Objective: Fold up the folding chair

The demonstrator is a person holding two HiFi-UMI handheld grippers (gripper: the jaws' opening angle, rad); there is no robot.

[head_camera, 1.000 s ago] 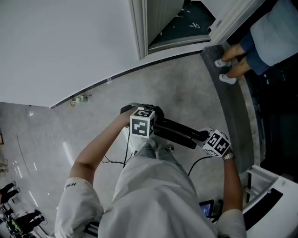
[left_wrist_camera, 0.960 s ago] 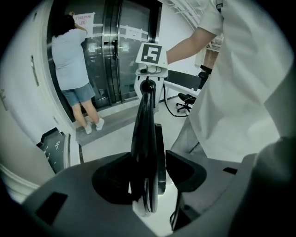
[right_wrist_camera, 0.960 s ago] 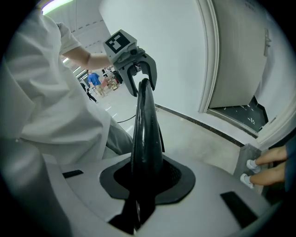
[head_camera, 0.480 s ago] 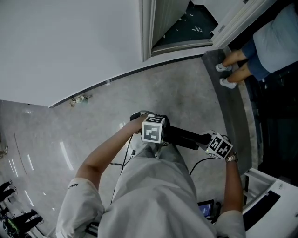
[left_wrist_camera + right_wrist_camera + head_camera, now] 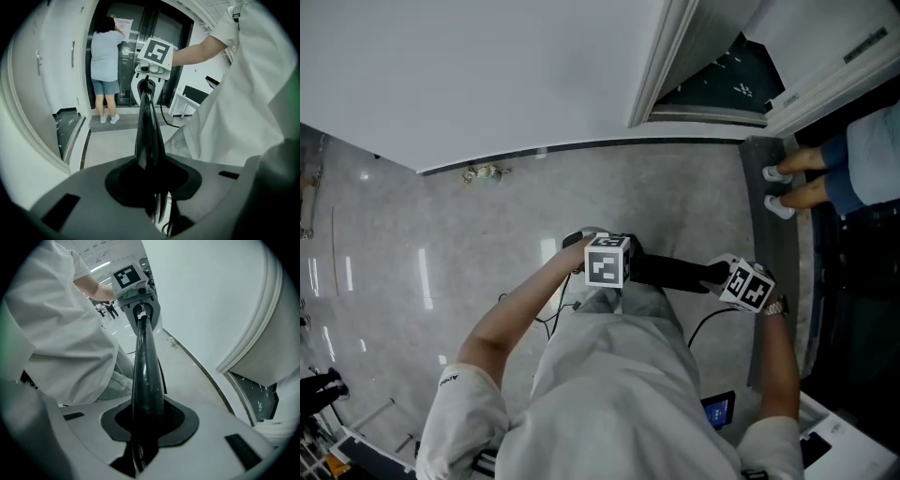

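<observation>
The left gripper (image 5: 151, 197) has its jaws closing on the black folding chair (image 5: 670, 272) — its thin edge sits between them — while the right gripper (image 5: 140, 437) clamps the opposite end.

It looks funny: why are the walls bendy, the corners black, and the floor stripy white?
Left gripper view: the wide lens bends the door frame, and the corners go black; right gripper view: same bend in the wall edge; head view: the stripes are light glare on the shiny floor.
</observation>
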